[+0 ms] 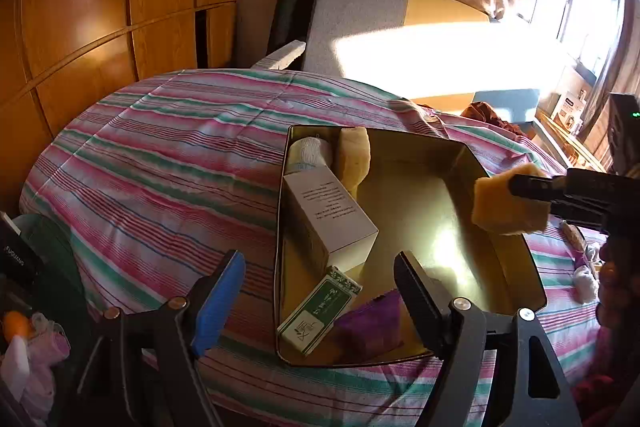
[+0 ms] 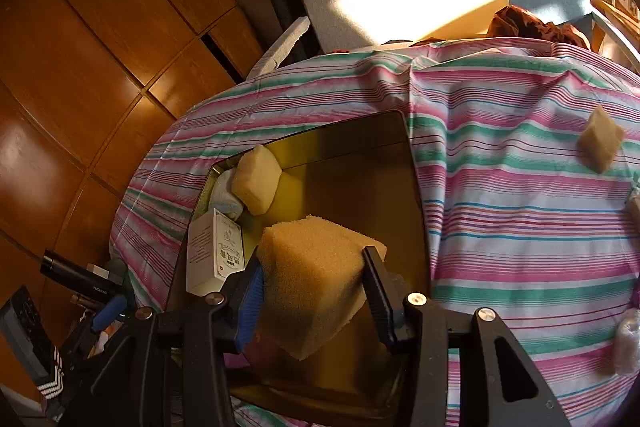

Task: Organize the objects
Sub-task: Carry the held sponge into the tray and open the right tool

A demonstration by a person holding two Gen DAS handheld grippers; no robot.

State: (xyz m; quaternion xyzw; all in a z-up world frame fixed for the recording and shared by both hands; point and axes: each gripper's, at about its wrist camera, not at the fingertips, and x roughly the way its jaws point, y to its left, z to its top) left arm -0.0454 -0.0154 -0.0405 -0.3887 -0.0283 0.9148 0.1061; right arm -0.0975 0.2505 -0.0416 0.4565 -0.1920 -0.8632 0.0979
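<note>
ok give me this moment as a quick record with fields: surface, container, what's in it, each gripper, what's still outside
surface: striped cloth
container: open gold tin on the cloth
in tin: white box, green box, purple item, pale sponge, rolled cloth
left hand-held gripper: open, empty, at the tin's near edge
right hand-held gripper: shut on orange sponge, over the tin
still outside: tan sponge on the cloth, right of the tin
</note>
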